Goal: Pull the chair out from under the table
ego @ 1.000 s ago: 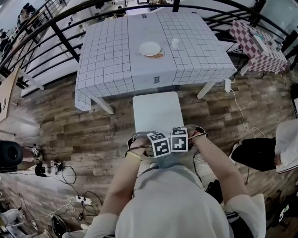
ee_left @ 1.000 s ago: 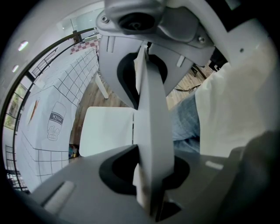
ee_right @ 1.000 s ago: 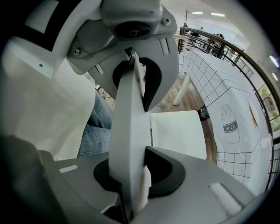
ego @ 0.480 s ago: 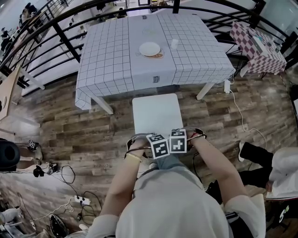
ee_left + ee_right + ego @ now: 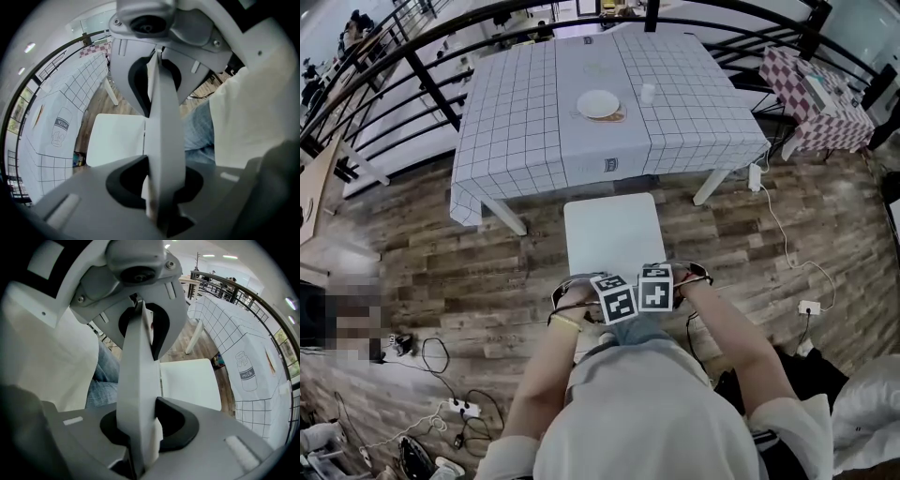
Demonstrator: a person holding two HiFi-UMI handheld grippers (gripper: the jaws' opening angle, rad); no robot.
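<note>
The white chair's seat [image 5: 614, 234] stands out from under the table with the grid-pattern cloth [image 5: 516, 122], its far edge just short of the cloth's hem. Both grippers sit side by side on the top of the chair's backrest, pointing down, marker cubes touching. My left gripper [image 5: 614, 302] is shut on the backrest [image 5: 165, 108], which runs as a pale slab between its jaws, seat [image 5: 115, 140] beyond. My right gripper [image 5: 656, 289] is likewise shut on the backrest [image 5: 136, 352], with the seat [image 5: 190, 380] behind. The backrest itself is hidden by the cubes in the head view.
A plate [image 5: 598, 103] and a cup [image 5: 647, 92] stand on the table. A checked-cloth table [image 5: 816, 94] is at the back right, black railings behind. Cables and a power strip [image 5: 459, 405] lie on the wooden floor at left, a white cable and plug [image 5: 809, 307] at right.
Grippers and chair keep almost the same place; the seat shows slightly further from the cloth's hem. The seated person at the right edge has slid toward the lower right corner.
</note>
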